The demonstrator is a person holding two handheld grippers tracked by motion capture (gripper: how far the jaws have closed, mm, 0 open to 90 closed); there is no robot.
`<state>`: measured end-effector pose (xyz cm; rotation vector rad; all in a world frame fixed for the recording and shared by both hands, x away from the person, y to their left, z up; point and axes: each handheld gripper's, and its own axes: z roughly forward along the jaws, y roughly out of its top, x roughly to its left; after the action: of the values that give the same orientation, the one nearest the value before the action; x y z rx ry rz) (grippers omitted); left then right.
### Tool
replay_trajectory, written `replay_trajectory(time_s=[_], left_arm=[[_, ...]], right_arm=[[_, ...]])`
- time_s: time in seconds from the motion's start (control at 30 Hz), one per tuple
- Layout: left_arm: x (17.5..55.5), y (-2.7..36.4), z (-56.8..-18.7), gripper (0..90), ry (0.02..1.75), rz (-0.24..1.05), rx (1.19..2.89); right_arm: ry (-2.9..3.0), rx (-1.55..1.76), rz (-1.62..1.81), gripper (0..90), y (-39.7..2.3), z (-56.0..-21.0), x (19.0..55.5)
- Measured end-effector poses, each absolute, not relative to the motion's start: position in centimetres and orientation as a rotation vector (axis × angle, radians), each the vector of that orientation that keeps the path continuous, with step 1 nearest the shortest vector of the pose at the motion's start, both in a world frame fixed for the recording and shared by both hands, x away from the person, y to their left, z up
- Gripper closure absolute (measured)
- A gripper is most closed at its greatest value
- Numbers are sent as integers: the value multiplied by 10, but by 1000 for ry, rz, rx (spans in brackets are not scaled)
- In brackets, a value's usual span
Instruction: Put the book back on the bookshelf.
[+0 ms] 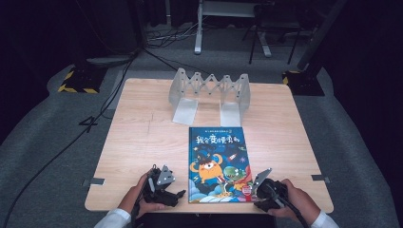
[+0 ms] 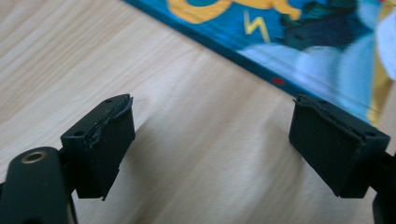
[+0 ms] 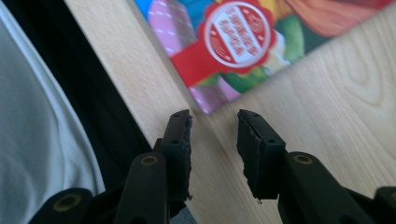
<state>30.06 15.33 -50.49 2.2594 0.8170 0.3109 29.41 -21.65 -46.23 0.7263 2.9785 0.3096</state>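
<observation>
A picture book (image 1: 218, 161) with a blue cartoon cover lies flat on the wooden table (image 1: 142, 142), its lower edge near the front. My left gripper (image 1: 179, 194) rests just left of the book's lower left corner. In the left gripper view the left gripper (image 2: 212, 105) is wide open over bare wood, with the book's edge (image 2: 303, 32) just beyond. My right gripper (image 1: 258, 202) sits at the book's lower right corner. In the right gripper view the right gripper (image 3: 214, 116) keeps a narrow gap with nothing in it, and the book corner (image 3: 233, 37) lies just ahead of the tips.
A clear, accordion-style book rack (image 1: 209, 88) stands at the back of the table, behind the book. The table's front edge runs close under both hands. A white sleeve (image 3: 37, 130) shows beside the right gripper. Cables and stands lie on the floor beyond.
</observation>
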Motion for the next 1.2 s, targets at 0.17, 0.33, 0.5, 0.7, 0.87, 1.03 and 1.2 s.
replay_trajectory(time_s=[0.17,0.33,0.5,0.7,0.87,1.03,1.2], left_arm=[[301,152,-505,149,828,315,2258],[302,146,-505,150,809,307,2263],[302,145,-505,157,806,305,2262],[302,146,-505,157,804,302,2261],[302,146,-505,158,802,304,2262],[301,146,-505,157,809,304,2260],[301,147,-505,157,813,309,2261]], right_arm=[[2967,746,338,753,-217,-463,294],[2932,768,447,754,-222,-465,291],[2837,792,673,759,-228,-472,281],[2790,833,825,726,-236,-477,278],[2798,849,949,628,-241,-480,285],[2764,862,1082,466,-244,-477,290],[2740,892,1224,370,-249,-471,302]])
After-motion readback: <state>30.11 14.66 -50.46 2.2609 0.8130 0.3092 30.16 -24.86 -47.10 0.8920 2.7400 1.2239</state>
